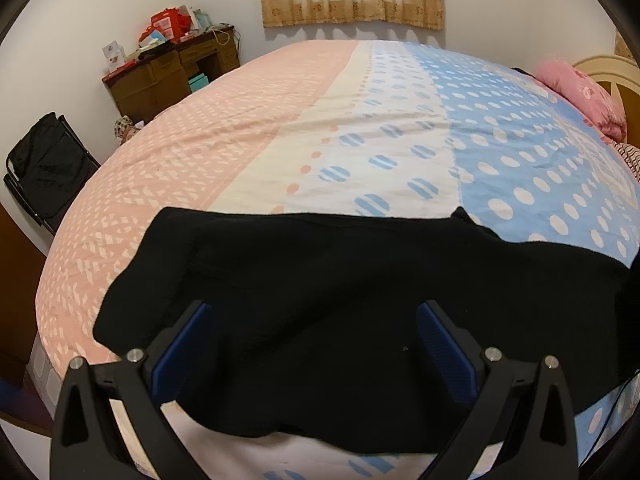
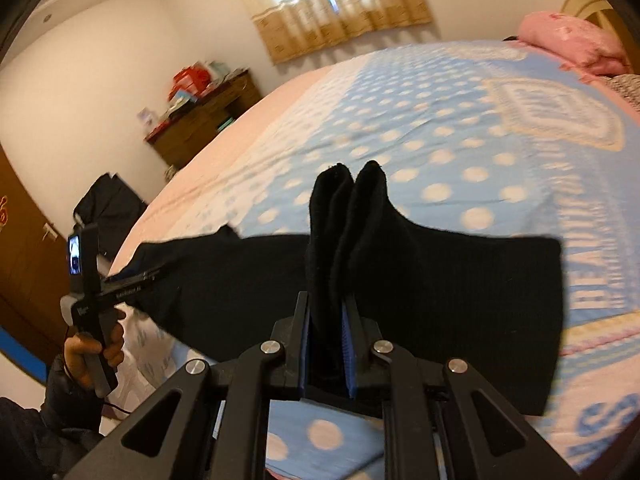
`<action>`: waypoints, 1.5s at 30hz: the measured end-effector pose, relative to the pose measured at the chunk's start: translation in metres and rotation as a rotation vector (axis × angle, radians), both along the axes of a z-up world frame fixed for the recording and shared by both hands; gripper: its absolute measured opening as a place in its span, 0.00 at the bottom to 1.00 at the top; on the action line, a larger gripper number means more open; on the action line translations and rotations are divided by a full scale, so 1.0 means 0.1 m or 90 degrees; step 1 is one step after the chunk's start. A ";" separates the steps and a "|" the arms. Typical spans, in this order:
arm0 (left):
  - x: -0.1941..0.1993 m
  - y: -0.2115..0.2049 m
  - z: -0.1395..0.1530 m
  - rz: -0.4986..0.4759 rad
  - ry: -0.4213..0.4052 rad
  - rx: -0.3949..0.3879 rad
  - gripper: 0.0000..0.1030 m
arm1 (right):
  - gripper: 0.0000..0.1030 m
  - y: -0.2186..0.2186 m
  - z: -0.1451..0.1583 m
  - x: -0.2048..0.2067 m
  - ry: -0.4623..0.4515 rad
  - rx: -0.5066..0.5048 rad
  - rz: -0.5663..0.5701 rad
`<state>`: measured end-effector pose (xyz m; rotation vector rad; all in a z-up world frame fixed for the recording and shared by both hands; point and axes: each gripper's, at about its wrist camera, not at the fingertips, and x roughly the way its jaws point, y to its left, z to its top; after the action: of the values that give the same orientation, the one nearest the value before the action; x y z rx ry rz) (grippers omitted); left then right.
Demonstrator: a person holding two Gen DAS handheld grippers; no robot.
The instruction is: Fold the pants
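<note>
A: Where are the black pants (image 2: 440, 300) found?

B: They are laid on the bed (image 1: 260, 120), close to its near edge. Their long way runs from side to side, across the front of both grippers.

A: How is the right gripper (image 2: 327, 316) seen?

B: Its two blue pads are pressed nearly together, and a bunch of the black cloth is pinched between them. The bunch is pushed up past the tips, like two little ears. The bed behind looks smeared in this view.

A: And the left gripper (image 1: 316, 344)?

B: It is spread wide. Its pads (image 1: 444, 344) are held apart, and nothing is squeezed between them. The cloth is seen under and between the fingers, but whether it is touched cannot be told. From the right view, the left gripper is seen at the far left, held in a hand (image 2: 90, 354), with its fingers over the left end of the pants.

A: So which end is carried, and which way is it to be taken?

B: The right-hand part is the part that is gripped. The other end lies off to the left, by the open gripper. It is guessed that the pinched end is meant to be brought leftward, along the long way, and laid over the left end. The left end may need to be pressed down so it is not dragged.
</note>
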<state>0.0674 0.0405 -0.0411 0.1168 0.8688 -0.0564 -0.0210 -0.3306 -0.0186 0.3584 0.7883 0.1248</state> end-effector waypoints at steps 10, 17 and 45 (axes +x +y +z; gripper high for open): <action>-0.02 -0.08 -0.04 -0.024 -0.005 0.015 1.00 | 0.14 0.66 -0.34 0.19 0.024 -0.082 0.040; -0.04 -0.15 -0.10 -0.033 -0.002 0.021 1.00 | 0.14 0.83 -0.40 0.20 0.016 -0.154 0.019; -0.06 -0.19 -0.22 -0.033 0.010 0.060 1.00 | 0.61 1.11 -0.24 -0.32 0.032 0.091 0.094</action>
<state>0.0616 0.0210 -0.0628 0.2278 0.8841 -0.0651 -0.0525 -0.2195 -0.0424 0.4396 0.8583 0.3132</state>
